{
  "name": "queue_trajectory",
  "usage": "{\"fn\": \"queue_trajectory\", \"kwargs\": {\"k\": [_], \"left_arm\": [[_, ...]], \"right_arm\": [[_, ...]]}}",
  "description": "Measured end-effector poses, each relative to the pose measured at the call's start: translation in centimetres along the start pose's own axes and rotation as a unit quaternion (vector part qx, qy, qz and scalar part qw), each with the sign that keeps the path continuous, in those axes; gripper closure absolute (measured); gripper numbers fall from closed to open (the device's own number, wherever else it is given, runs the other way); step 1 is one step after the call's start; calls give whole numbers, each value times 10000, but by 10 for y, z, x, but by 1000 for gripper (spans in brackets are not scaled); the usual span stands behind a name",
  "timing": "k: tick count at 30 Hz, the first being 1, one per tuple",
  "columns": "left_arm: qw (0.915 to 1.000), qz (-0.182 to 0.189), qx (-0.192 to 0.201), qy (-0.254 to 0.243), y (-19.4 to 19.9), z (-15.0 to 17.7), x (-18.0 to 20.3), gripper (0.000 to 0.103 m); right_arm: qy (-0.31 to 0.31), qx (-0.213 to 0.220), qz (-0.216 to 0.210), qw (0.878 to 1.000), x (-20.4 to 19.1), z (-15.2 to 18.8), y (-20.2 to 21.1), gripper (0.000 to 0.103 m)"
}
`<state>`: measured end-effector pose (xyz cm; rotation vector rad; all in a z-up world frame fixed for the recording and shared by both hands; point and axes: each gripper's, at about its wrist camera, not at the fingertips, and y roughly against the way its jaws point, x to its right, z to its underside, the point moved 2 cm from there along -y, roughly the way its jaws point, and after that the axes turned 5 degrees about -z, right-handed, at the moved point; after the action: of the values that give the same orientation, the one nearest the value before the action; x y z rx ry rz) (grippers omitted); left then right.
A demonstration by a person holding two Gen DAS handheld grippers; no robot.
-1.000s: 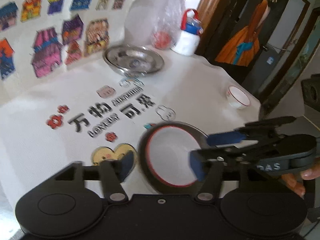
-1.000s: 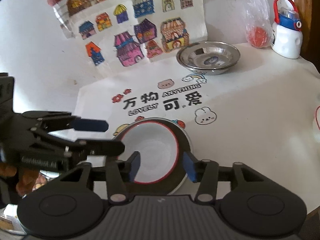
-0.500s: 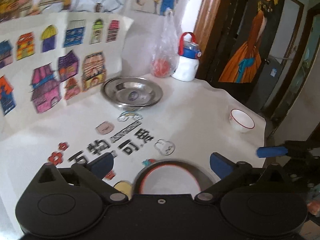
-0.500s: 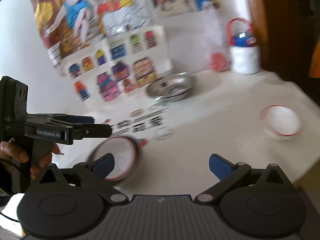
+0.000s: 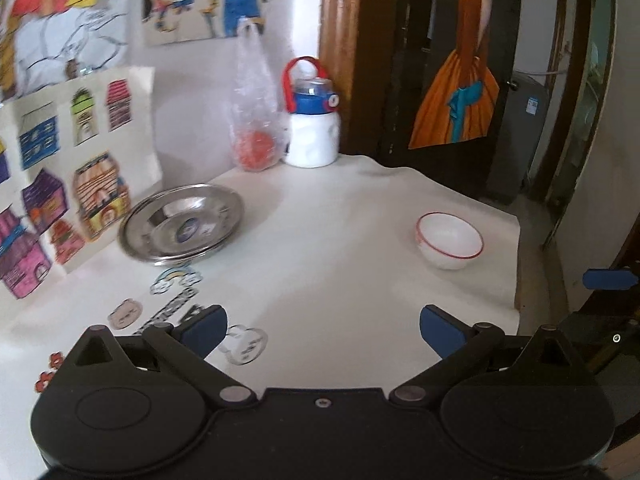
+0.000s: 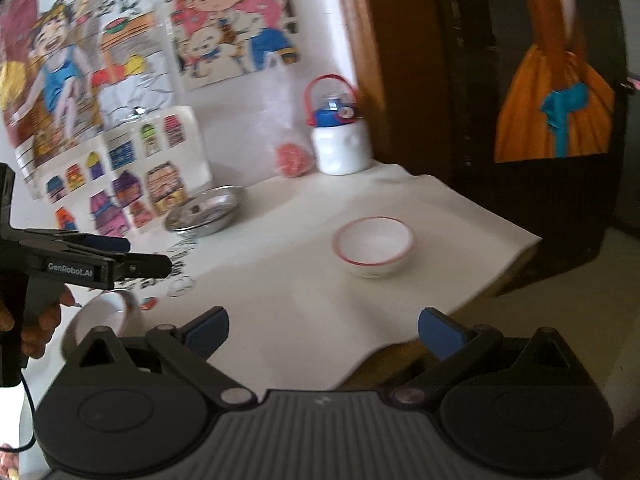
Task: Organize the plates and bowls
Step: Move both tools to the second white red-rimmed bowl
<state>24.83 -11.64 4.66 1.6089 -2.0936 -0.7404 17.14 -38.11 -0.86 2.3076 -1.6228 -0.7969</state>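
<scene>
Fingers beside "GenRobot.AI" label

A shiny, mirror-smooth metal plate, a glossy white red-rimmed bowl, a crinkled clear plastic bag, all on a matt, smooth white tablecloth.

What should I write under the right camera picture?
Open right tool faces a red-rimmed white bowl on the table.

A white water bottle with a blue lid and red handle stands at the desk's far edge, beside a clear plastic bag holding something red. Coloured drawings hang on the wall behind.
</scene>
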Motion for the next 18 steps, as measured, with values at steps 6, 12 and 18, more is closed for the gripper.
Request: {"fn": "queue_trajectory", "kwargs": {"k": [6,12,18], "left_arm": [[10000,-4,-13,-35,-15,-2,37,1],[9994,-30,-161,291,-37,-1,60,1],[9982,-209,-306,482,-58,3,74,1]], "right_arm": [[-133,44,284,9995,31,8,4,0],[-183,-3,495,9986,56,17,4,0],[-313,7,705,9970,77,20,-3,0]]}}
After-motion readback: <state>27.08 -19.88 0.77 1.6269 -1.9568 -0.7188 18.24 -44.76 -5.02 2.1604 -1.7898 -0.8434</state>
